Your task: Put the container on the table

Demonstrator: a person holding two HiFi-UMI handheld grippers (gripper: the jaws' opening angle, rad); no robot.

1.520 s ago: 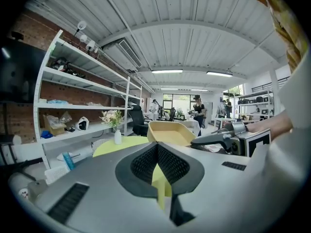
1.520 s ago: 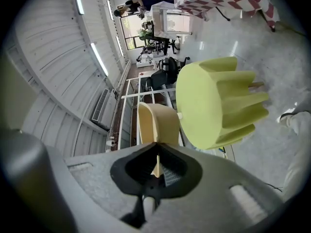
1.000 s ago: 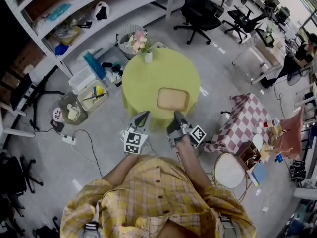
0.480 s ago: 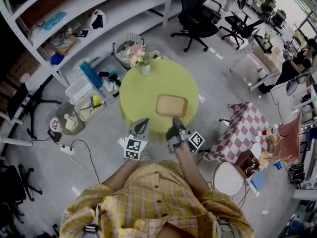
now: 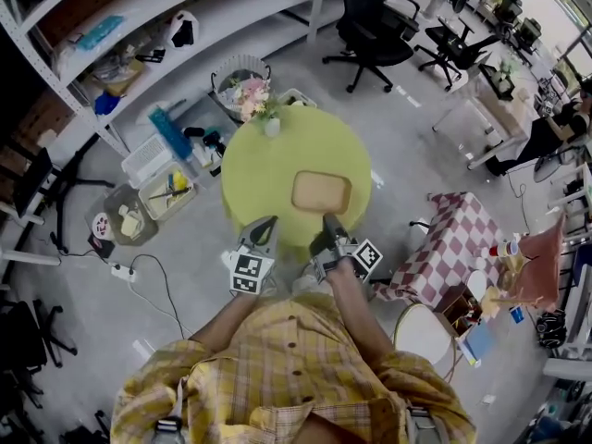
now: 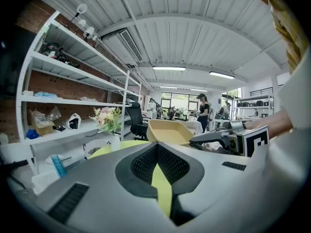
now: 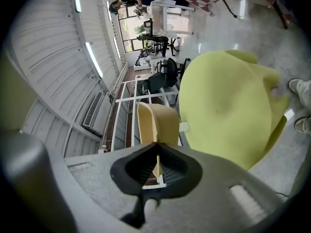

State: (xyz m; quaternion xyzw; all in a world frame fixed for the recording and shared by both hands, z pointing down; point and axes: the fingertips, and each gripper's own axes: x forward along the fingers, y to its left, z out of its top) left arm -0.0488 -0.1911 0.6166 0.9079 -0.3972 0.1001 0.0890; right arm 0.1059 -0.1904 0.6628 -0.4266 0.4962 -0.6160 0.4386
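Note:
A tan rectangular container (image 5: 321, 192) hangs over the near part of a round table with a yellow-green cloth (image 5: 264, 169). My right gripper (image 5: 326, 222) is shut on the container's near rim. In the right gripper view the rim (image 7: 158, 123) stands pinched between the pads of my right gripper (image 7: 156, 147), with the cloth (image 7: 228, 106) beyond. My left gripper (image 5: 265, 232) hovers at the table's near edge, left of the container, shut and empty. The left gripper view shows my left gripper (image 6: 156, 147), the container (image 6: 167, 131) and the right gripper (image 6: 214, 136) beside it.
A white vase of flowers (image 5: 271, 126) stands at the table's far edge. Shelving (image 5: 120, 26) and floor bins (image 5: 166, 188) lie to the left, and a cable (image 5: 153, 280) runs across the floor. A checkered table (image 5: 453, 234) and a white stool (image 5: 427, 320) are at the right. Office chairs (image 5: 370, 26) stand behind.
Both grippers have moved forward toward the table, and the container now sits further in over the cloth. The right gripper's hold on the rim is unchanged.

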